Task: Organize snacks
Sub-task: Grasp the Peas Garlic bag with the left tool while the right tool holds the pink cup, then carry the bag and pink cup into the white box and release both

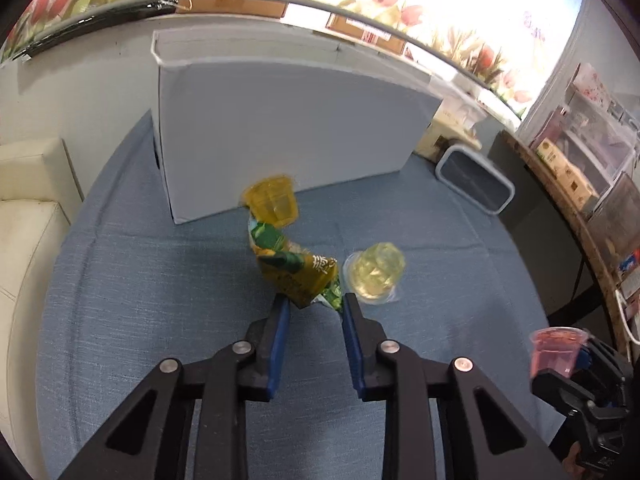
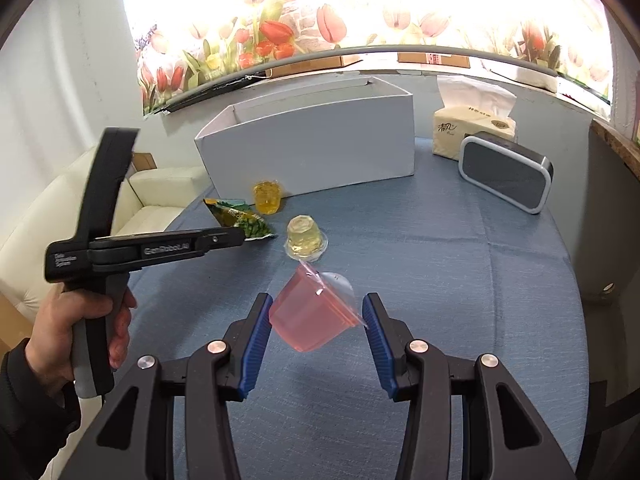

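Observation:
My left gripper (image 1: 314, 306) is shut on the near end of a green and yellow snack packet (image 1: 298, 276), which stretches away toward an orange jelly cup (image 1: 272, 200). In the right wrist view the same packet (image 2: 240, 218) shows at the left gripper's (image 2: 240, 236) tip. A pale yellow jelly cup (image 1: 376, 272) sits upside down on the blue cloth just right of the packet. My right gripper (image 2: 318, 316) is shut on a pink jelly cup (image 2: 310, 316), tilted, above the cloth. An open white box (image 2: 312, 148) stands behind the snacks.
The round table (image 2: 440, 280) has a blue cloth. A grey speaker (image 2: 506, 172) and a tissue pack (image 2: 472, 132) stand right of the box. A cream sofa (image 1: 24, 220) lies beyond the left edge, and a shelf with boxes (image 1: 580, 152) is at the right.

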The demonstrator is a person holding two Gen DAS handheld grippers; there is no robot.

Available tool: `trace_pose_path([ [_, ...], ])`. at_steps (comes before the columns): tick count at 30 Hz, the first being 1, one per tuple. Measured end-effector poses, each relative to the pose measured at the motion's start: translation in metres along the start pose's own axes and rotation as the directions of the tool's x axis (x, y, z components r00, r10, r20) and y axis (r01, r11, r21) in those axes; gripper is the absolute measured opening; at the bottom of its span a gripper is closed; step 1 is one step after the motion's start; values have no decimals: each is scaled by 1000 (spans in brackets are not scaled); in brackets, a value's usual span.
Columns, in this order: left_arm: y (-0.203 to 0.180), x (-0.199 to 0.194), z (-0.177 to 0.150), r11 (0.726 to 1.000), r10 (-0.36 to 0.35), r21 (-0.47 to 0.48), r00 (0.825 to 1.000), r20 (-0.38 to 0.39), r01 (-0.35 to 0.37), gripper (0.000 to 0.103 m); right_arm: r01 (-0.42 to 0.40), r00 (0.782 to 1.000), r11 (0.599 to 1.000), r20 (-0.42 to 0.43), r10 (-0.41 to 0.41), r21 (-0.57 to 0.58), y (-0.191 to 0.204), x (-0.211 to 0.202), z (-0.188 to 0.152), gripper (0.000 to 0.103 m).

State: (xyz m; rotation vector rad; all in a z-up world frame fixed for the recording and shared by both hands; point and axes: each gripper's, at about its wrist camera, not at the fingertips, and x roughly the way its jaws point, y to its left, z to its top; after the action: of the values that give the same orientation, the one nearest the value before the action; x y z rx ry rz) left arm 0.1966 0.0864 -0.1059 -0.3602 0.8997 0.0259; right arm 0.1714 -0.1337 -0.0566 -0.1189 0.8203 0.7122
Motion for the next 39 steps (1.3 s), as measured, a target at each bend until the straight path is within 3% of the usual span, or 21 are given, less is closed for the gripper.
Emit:
trace_pose_path([
  [1, 2, 3, -1, 1000, -3, -4, 1000, -11, 2, 33, -1, 1000, 1000, -3, 1, 0, 1, 0, -1, 50],
  [3, 6, 11, -1, 1000, 0, -29, 1000, -30, -1, 59, 0, 1000, 1000, -4, 0, 2, 0, 0, -2, 50],
  [6, 8, 17, 0, 999, 12, -30, 1000, -16, -12, 79, -1, 1000, 1000, -11, 1, 12, -2, 1, -3, 50],
  [9, 9, 21, 5, 997, 62, -37, 998, -8, -62, 88, 4, 1000, 1000, -12, -4, 12, -4, 2, -2, 50],
  [12, 16, 25, 12, 992, 93, -87, 995, 20, -91, 90, 3, 1000, 1000, -13, -3, 16, -8, 3, -2, 50],
  [14, 20, 28, 18, 988, 100, -118, 995, 30, -96, 91, 4, 1000, 1000, -16, -3, 21, -9, 4, -2, 50],
  [18, 17, 35, 27, 986, 143, -87, 989, 28, -140, 88, 2, 1000, 1000, -27, -1, 22, -10, 6, -4, 50],
  [19, 15, 36, 27, 985, 157, -78, 987, 27, -154, 85, 1, 1000, 1000, -26, -1, 24, -10, 6, -4, 50],
  [21, 16, 34, 27, 979, 195, -69, 980, 33, -193, 62, -3, 1000, 1000, -22, 4, 29, -11, 5, -5, 50],
  [26, 26, 27, 25, 984, 169, -61, 986, 14, -168, 55, -15, 1000, 999, -16, 15, 35, -8, 4, -5, 50],
  [33, 15, -20, 10, 991, 130, -13, 989, 68, -130, 54, -32, 999, 999, 9, 31, 21, 3, -6, -4, 50],
  [39, -3, -73, 18, 996, 75, 40, 987, 141, -81, 54, -59, 997, 998, 43, 59, 21, 12, -14, 9, 50],
])
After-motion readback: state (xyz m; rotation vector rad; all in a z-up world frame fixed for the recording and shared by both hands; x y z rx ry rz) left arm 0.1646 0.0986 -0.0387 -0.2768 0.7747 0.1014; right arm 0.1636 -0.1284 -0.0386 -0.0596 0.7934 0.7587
